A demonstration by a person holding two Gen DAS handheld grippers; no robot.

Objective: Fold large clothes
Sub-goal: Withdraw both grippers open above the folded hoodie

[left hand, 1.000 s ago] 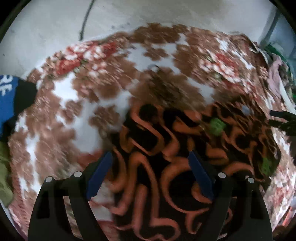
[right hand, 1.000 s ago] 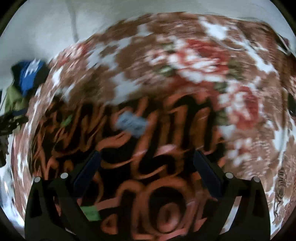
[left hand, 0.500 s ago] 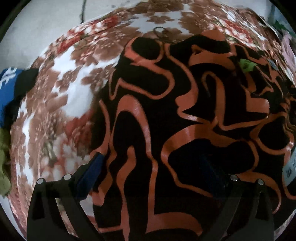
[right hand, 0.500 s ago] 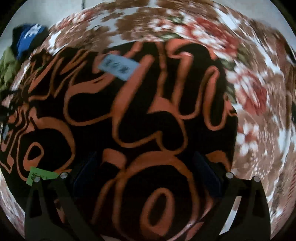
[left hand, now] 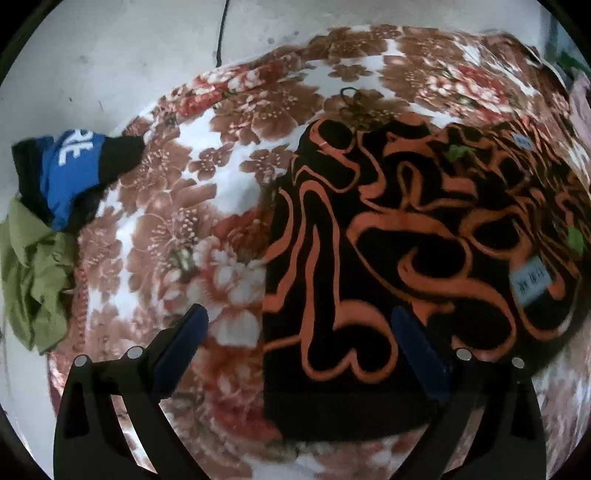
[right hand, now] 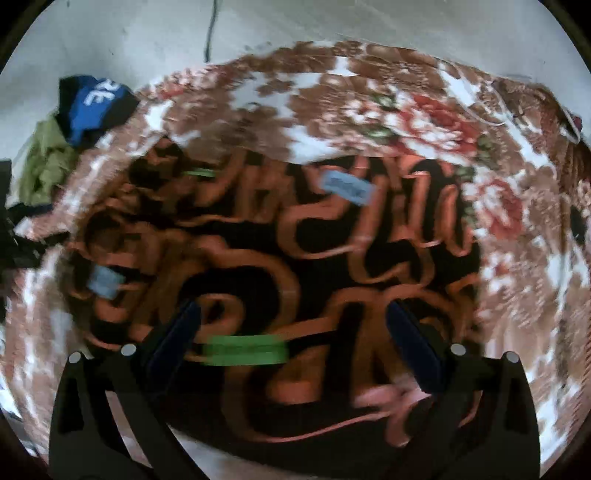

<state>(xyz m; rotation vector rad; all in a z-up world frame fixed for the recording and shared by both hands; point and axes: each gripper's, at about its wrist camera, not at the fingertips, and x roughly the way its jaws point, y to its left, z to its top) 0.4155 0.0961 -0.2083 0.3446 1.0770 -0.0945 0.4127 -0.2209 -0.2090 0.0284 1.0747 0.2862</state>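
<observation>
Grey concrete floor (left hand: 110,55) runs behind a bed-sized floral blanket (left hand: 207,236), brown and red blooms on white, which serves as the work surface. On it lies the black garment with orange swirls (left hand: 369,229), spread flat toward the right half of the blanket in the left wrist view, its straight near edge close to the camera. Small pale blue labels (left hand: 530,282) and green tags (right hand: 245,350) sit on the cloth.

At the blanket's far left edge a blue and black garment (left hand: 70,166) with white lettering rests beside a crumpled olive green garment (left hand: 33,273), both well apart from the black one. A dark cable (left hand: 221,29) crosses the floor beyond.

Left gripper (left hand: 295,328) hangs over the garment's left edge with its blue-padded jaws spread wide, nothing pinched between them. Right gripper (right hand: 291,317) hovers above the middle of the garment, jaws likewise spread apart and gripping nothing; that view is smeared with blur.
</observation>
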